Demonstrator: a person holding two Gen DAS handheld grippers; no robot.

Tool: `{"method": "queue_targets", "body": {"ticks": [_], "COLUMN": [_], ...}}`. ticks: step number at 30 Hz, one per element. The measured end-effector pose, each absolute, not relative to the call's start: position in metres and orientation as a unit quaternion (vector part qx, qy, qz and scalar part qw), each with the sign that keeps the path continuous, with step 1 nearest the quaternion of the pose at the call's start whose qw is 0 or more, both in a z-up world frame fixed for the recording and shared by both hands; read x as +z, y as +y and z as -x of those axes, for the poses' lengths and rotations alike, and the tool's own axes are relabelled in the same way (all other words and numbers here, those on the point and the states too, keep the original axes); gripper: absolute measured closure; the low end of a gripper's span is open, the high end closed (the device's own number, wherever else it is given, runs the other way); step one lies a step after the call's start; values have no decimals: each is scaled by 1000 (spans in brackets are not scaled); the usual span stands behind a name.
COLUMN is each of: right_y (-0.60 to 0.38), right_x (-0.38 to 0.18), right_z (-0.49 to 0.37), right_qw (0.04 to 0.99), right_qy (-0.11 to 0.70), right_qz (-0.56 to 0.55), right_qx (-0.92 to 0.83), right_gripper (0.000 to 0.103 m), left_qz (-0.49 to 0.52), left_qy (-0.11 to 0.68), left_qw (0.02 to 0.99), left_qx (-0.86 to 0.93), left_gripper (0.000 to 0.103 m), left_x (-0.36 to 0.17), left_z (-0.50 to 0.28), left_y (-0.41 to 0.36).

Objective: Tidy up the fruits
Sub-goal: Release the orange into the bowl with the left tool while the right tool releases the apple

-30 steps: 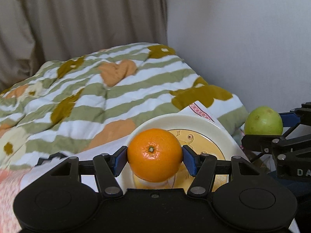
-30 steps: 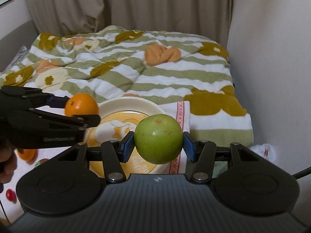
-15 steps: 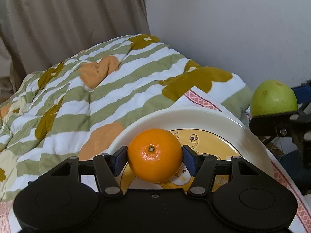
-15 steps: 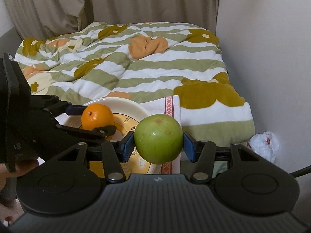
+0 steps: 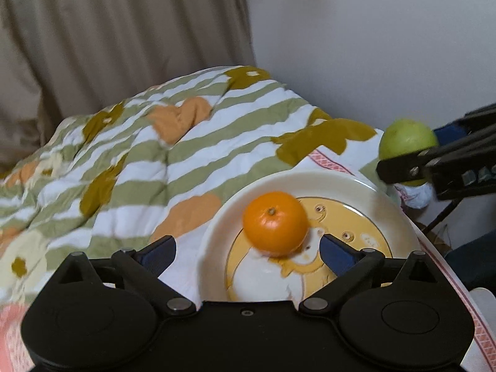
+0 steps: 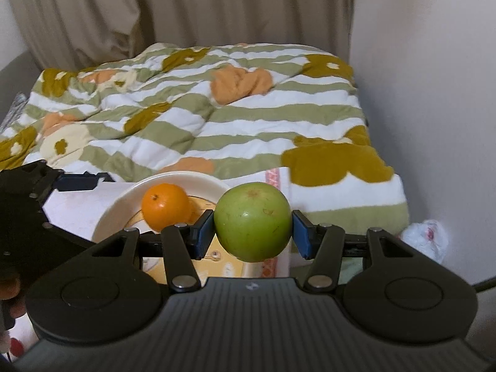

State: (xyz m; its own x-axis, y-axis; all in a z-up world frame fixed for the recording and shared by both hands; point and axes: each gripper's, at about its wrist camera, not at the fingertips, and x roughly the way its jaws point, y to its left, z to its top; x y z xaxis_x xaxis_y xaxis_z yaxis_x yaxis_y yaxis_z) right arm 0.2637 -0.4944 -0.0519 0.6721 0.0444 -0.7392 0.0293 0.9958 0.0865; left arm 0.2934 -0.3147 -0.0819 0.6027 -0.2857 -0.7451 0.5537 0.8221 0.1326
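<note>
The left claw (image 5: 246, 249) has its jaws opening, spread wide with both blue pads clear of the orange (image 5: 275, 222), which sits on the cream plate (image 5: 384, 198) over the yellow cartoon print in its middle. The orange lies slightly ahead of the pads, touching neither, its stem end facing up. The right claw (image 6: 252, 232) is clamped on the green apple (image 6: 252, 221), one blue pad pressed against each side of the fruit, holding it in the air near the right edge of the plate; in the left wrist view the apple (image 5: 406, 142) shows at the far right, above and beyond the plate's rim. The plate rests on a white cloth with a pink patterned border (image 6: 272, 179), spread over a surface whose kind cannot be told. Behind it lies a bed with a quilt (image 6: 198, 117) striped green and white with orange and mustard patches, beige curtains (image 6: 155, 9) beyond, and a white wall (image 6: 434, 62) to the right.
</note>
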Motion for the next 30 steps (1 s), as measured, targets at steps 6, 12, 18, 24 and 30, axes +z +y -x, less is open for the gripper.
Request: {"method": "queue_targets", "body": {"ticks": [6,12,18,24,30], "right_y": [-462,-442,-435,-431,-430], "right_x": [-73,-101,-117,-122,-107], "right_z": [-279,-287,-290,-287,-274], "right_qw": [906,900,898,897,909], "right_qy": [419,426,418,415,387], "right_qz": [7,65,108,129,139], "right_qx": [57,72,87,80,61], "right_gripper": [35,35,35,32,0], "left_qz": [-158,-135,-123,-118,-118], "left_qy": [376,384,390,392,386], "left_qw": [884,886,885,886,890], "left_qx": [-229,-224,-223,-220,-213], "left_gripper": [2,2,2,2,2], "left_x": [-71,-67,-69,-68,-62], "left_z": [-278,-266,-255,-248,-240], "left_y": [-288,-271,-264,-260,-256]}}
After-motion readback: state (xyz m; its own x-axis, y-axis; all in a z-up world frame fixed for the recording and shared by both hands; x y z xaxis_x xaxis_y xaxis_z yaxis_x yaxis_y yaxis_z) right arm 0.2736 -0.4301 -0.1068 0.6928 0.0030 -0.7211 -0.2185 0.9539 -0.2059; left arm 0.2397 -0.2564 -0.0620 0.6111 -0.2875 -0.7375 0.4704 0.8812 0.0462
